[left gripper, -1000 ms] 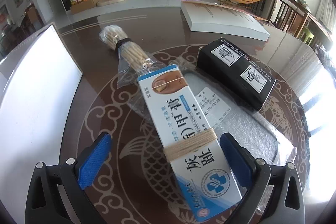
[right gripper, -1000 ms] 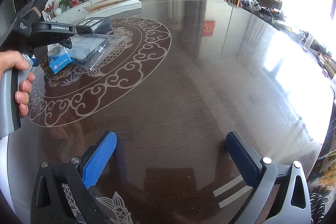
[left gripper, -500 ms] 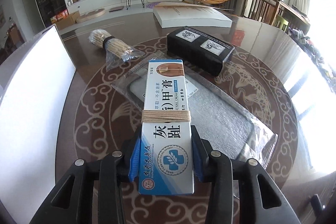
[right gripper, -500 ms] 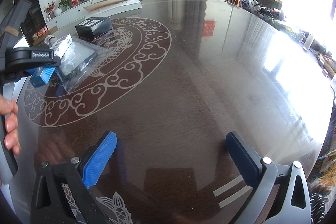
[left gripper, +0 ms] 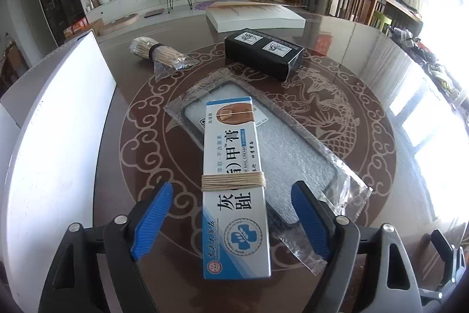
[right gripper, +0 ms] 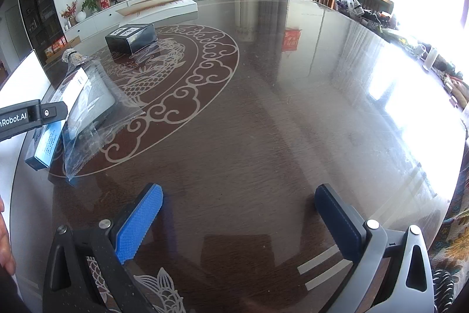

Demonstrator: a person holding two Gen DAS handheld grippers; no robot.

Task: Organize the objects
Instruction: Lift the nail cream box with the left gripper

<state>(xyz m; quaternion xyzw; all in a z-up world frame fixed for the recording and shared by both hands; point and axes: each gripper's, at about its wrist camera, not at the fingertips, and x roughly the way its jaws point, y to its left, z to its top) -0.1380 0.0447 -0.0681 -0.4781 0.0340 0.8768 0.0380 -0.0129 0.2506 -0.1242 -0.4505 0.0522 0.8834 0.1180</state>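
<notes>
A white and blue nail cream box (left gripper: 234,184), bound with twine, lies partly on a clear plastic bag (left gripper: 281,148) that holds a dark-framed grey item. My left gripper (left gripper: 231,216) is open, its blue pads apart on either side of the box's near end, not touching it. Farther off lie a black box (left gripper: 263,55) and a bagged bundle of sticks (left gripper: 159,56). My right gripper (right gripper: 237,225) is open and empty above bare dark table. The box (right gripper: 47,137), the bag (right gripper: 93,104) and the black box (right gripper: 132,37) show at its far left.
A white board (left gripper: 55,137) stands along the table's left edge. A white flat box (left gripper: 255,18) lies at the far side. The round dark table (right gripper: 278,107) has a pale dragon pattern. The left gripper's body (right gripper: 26,116) shows in the right wrist view.
My left gripper closed on the nail cream box half a second ago and has now opened, leaving the box on the bag. The right gripper has not moved.
</notes>
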